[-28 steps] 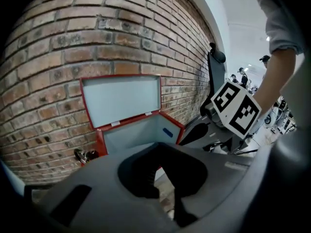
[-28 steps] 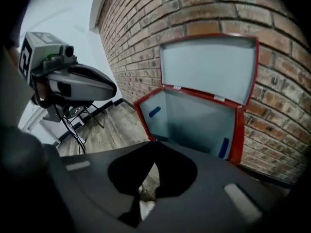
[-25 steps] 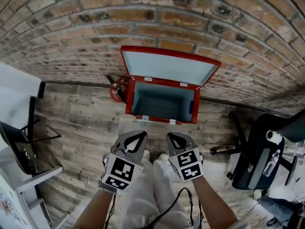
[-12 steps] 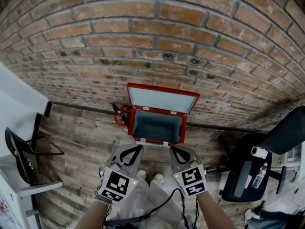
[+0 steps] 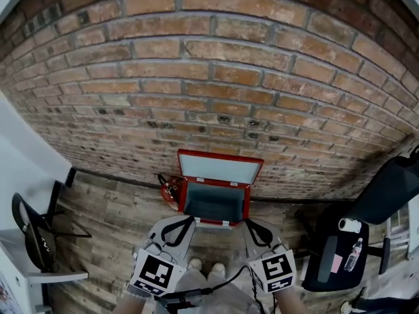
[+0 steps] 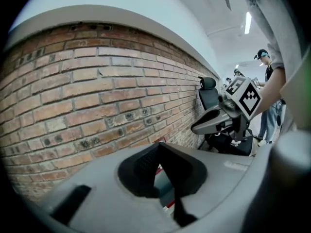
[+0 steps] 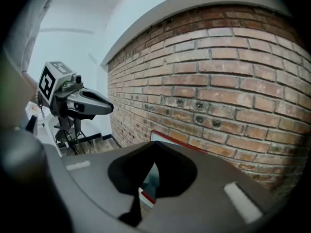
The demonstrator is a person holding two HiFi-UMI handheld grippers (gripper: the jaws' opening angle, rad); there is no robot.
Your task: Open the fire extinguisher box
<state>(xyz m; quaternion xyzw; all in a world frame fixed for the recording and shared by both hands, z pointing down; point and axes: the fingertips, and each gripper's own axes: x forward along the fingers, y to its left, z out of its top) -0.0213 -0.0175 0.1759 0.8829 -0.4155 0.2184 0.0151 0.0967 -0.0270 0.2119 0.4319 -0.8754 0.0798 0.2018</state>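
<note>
The red fire extinguisher box [image 5: 243,203] stands on the floor against the brick wall. Its lid [image 5: 219,169] is raised and leans back on the bricks, and the blue-grey inside [image 5: 213,205] is bare. A red extinguisher [image 5: 171,188] stands just left of the box. My left gripper [image 5: 190,219] and right gripper [image 5: 247,221] hover side by side in front of the box, well back from it, both shut and empty. In the left gripper view the closed tips [image 6: 158,144] point at the wall, with a sliver of the box [image 6: 166,198] below them. The right gripper view shows the lid's red edge [image 7: 170,137].
A black office chair [image 5: 340,254] with a bottle on it stands at the right. Another black chair [image 5: 33,231] and a white table edge [image 5: 55,277] are at the left. The wood-plank floor [image 5: 111,214] runs along the brick wall [image 5: 216,77].
The head view has risen and pulled back, so the box looks smaller and farther off. Both grippers have dropped lower in the frame and stayed shut. The lid is still up.
</note>
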